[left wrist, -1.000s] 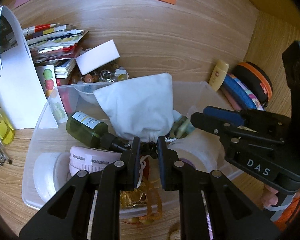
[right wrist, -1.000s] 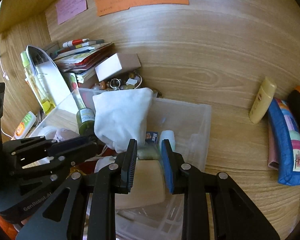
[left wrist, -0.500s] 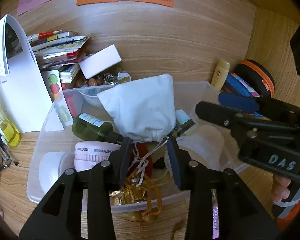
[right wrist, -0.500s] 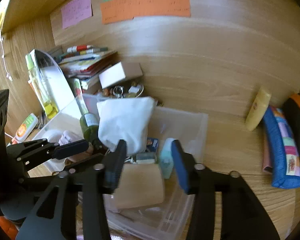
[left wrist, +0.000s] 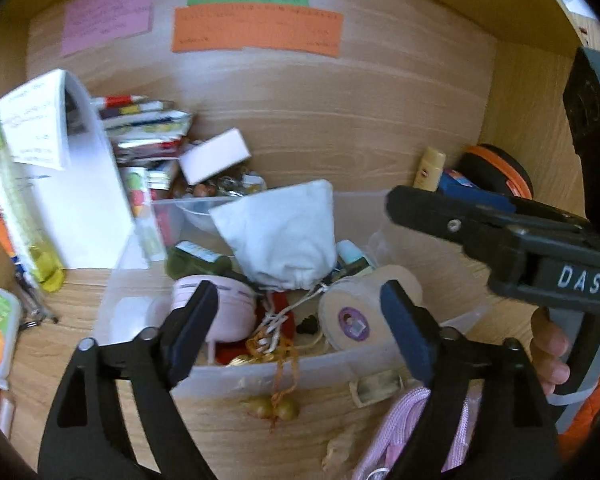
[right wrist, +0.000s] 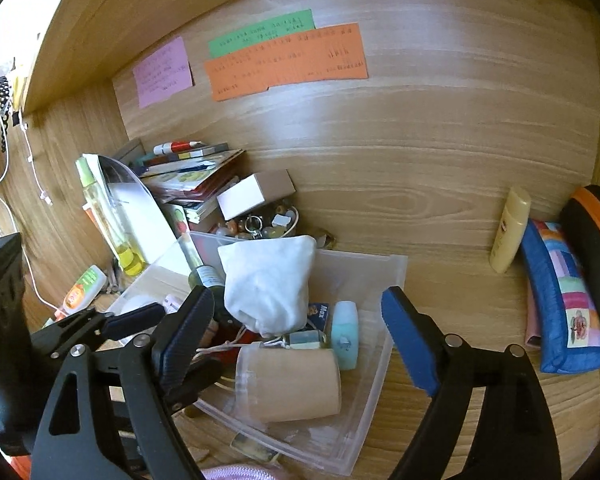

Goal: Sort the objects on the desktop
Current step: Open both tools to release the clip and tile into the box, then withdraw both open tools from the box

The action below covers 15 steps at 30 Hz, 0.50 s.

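Pouch, white cloth with drawstring, sits upright-ish in the middle of the clear plastic bin, neck down, cords trailing toward the bin's near wall; landmark for all positions below is this bin; inside it, beside the pouch: green glass bottle on the left, pink round case near the front left, tape roll front right, small teal bottle and a tan cylinder toward the right end; gold tassel cord hangs over the front wall onto the desk; left gripper above the bin's front edge, jaws spread wide, nothing between them; right gripper likewise wide and empty, over the bin's right half; behind the bin: white box on a book stack, bead dish; well right of the bin: yellow tube, blue patchwork case; judgement: both claws look free of their loads, next pick is pending; to do it well, choose an item outside the bin, e.g. the yellow tube, approach across its narrow width, close squarely, and keep clear of the pouch cords so nothing is dragged out; tassel over the wall risks snagging the left fingers.
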{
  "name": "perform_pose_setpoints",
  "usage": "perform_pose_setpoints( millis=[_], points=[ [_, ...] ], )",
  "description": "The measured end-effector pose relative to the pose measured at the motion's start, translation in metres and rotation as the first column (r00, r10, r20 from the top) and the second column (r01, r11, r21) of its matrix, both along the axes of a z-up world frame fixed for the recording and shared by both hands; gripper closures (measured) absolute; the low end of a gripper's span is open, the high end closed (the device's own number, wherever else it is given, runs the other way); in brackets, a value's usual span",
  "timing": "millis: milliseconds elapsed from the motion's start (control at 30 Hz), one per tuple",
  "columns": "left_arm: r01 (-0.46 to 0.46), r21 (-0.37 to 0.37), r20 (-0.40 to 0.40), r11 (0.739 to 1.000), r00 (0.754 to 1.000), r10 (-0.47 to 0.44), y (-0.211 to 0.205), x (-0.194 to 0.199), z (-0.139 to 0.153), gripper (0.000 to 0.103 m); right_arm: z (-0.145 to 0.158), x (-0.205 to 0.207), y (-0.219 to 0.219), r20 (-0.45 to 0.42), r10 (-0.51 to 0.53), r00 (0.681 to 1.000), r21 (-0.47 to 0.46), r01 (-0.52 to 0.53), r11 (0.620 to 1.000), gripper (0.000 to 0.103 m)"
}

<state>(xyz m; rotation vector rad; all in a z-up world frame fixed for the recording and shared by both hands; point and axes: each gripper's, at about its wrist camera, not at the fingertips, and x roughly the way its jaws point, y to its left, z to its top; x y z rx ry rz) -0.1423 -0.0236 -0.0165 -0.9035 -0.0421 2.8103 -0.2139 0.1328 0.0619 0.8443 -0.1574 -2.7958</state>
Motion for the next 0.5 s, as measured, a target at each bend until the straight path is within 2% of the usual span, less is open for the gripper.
perform_pose_setpoints(
  millis=[33,133,233,367,500],
  points=[
    [-0.019,-0.009,-0.008,1.0,1.0,0.019,-0.003,0.005,0.003,0.01,0.001,0.001,0.001,-0.005,0.0,1.0,-0.006,0.0,1.0,0.017],
    [-0.081,-0.037,-0.041,0.996,0.996,0.079,-0.014,0.017,0.011,0.007,0.007,0.006,0.0,-0.028,-0.054,0.998,0.016,0.055,0.998,0.009],
    [-0.131,-0.045,-0.067,0.99,0.989,0.128,-0.028,0.028,0.018,0.003,0.011,0.012,-0.006,-0.044,-0.059,0.997,0.051,0.062,0.997,0.007],
    [-0.171,-0.019,-0.095,0.985,0.981,0.168,-0.044,0.046,0.023,0.001,0.017,0.025,-0.014,-0.057,-0.046,0.997,0.06,0.049,0.997,0.006],
    [-0.16,0.014,-0.134,0.987,0.978,0.161,-0.057,0.067,0.03,0.001,0.017,0.043,-0.016,-0.068,-0.057,0.996,0.068,0.062,0.996,0.005]
  ],
)
